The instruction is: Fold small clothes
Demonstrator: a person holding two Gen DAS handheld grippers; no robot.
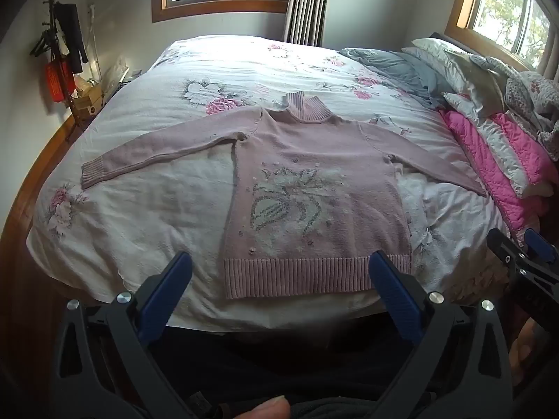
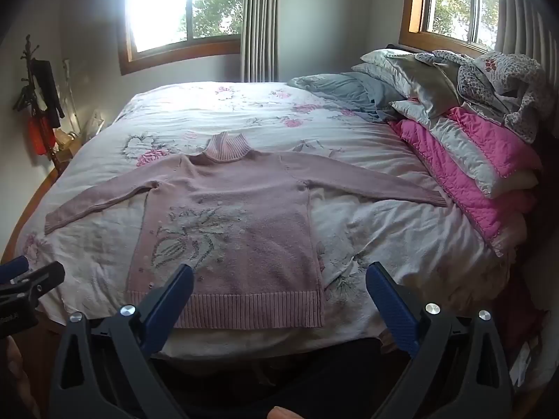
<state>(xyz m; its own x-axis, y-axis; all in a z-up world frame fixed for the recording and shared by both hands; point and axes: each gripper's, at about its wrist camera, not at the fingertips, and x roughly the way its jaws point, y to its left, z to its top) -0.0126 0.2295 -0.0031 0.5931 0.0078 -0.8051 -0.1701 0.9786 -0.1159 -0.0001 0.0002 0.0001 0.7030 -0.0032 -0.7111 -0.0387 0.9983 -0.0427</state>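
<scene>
A small pink knitted sweater with a ribbed roll neck and a grey-white pattern on the chest lies flat and face up on the bed, both sleeves spread out sideways. Its ribbed hem is near the bed's front edge. My left gripper is open and hangs short of the hem, nothing between its blue fingers. My right gripper is open too, a little in front of the hem's right part and holding nothing. It also shows in the left wrist view as the right gripper, at the right edge.
The bed carries a white floral duvet. Pink and white quilts, pillows and a grey blanket are piled along the right side. A coat rack stands by the left wall. Two windows are behind.
</scene>
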